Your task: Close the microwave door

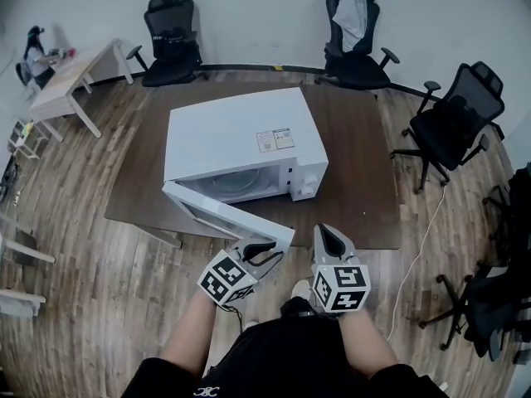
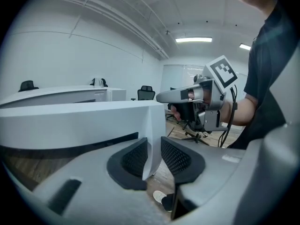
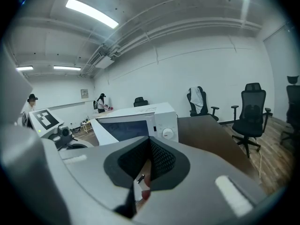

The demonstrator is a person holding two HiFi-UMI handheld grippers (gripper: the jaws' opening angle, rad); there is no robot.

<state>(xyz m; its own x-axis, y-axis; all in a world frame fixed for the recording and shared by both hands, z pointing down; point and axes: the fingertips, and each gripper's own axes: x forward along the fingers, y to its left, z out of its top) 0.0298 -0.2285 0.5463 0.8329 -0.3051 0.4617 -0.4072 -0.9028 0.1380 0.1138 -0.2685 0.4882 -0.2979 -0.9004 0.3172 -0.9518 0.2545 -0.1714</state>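
Microwave door (image 1: 222,213) is standing open, hinged at the left front corner of the white microwave (image 1: 241,135), which is sitting on the brown table (image 1: 361,172). In the head view the door's long axis is running diagonally from that hinge down and rightward, out past the table's near edge toward the person, so the cavity is lying exposed behind it. At the door's free end the left gripper (image 1: 259,249) is meeting the panel. In its own view, the left gripper (image 2: 151,156) is straddling the door's (image 2: 89,118) outer vertical edge with a pad on each face, and the jaws are closing narrowly on that edge, seemingly pinching it. Further right, the right gripper (image 1: 330,240) is hovering just beside the door's free end without touching it, its jaws pressed together with nothing held between them, as the right gripper (image 3: 149,161) view is showing. From there the microwave's (image 3: 161,121) control panel is lying ahead and slightly left. Judging from this, the left gripper is the one placed to act. The opening is lying away from the person and to the right of the held edge, so the swing would be carrying that edge forward about the left hinge.
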